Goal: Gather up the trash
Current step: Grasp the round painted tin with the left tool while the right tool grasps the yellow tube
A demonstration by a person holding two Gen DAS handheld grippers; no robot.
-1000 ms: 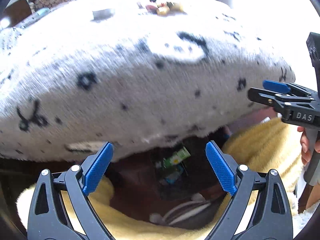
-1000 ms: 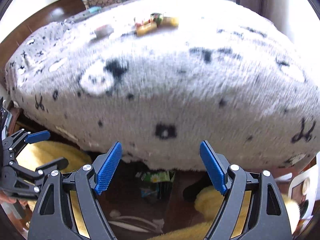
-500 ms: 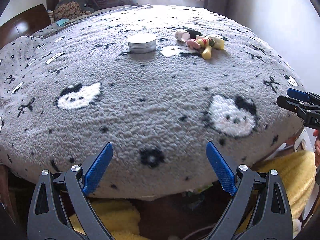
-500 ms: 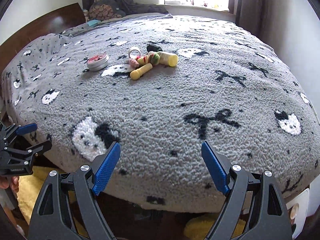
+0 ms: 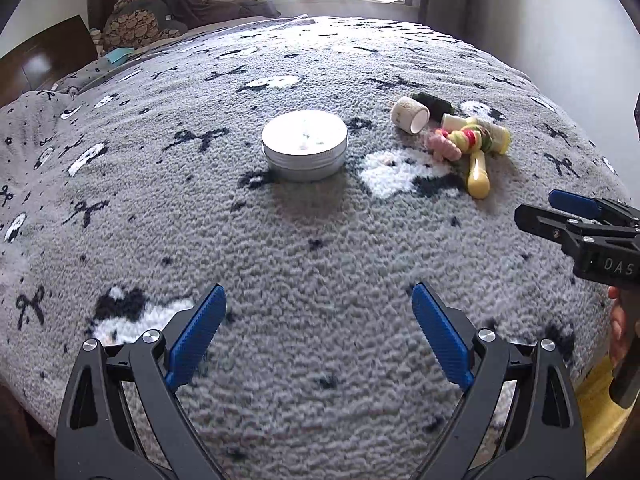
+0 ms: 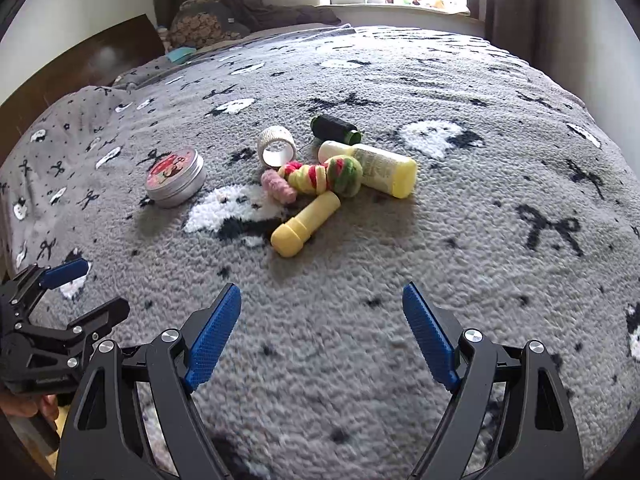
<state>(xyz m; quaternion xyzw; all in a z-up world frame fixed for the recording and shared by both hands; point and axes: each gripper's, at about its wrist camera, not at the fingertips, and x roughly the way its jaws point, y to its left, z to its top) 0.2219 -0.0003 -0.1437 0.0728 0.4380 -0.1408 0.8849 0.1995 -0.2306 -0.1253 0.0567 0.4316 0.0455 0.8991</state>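
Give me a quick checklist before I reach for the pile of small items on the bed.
1. Right gripper open and empty: ok, nothing between the blue pads.
2. Left gripper open and empty: ok.
3. Path from right gripper to the yellow tube: ok, only bare grey blanket between.
4. Yellow tube free to lift alone: not ok, its far end touches the knitted toy.
5. Round tin separate from the pile: ok, blanket shows between them.
6. Trash container within view: not ok, none visible in either view.
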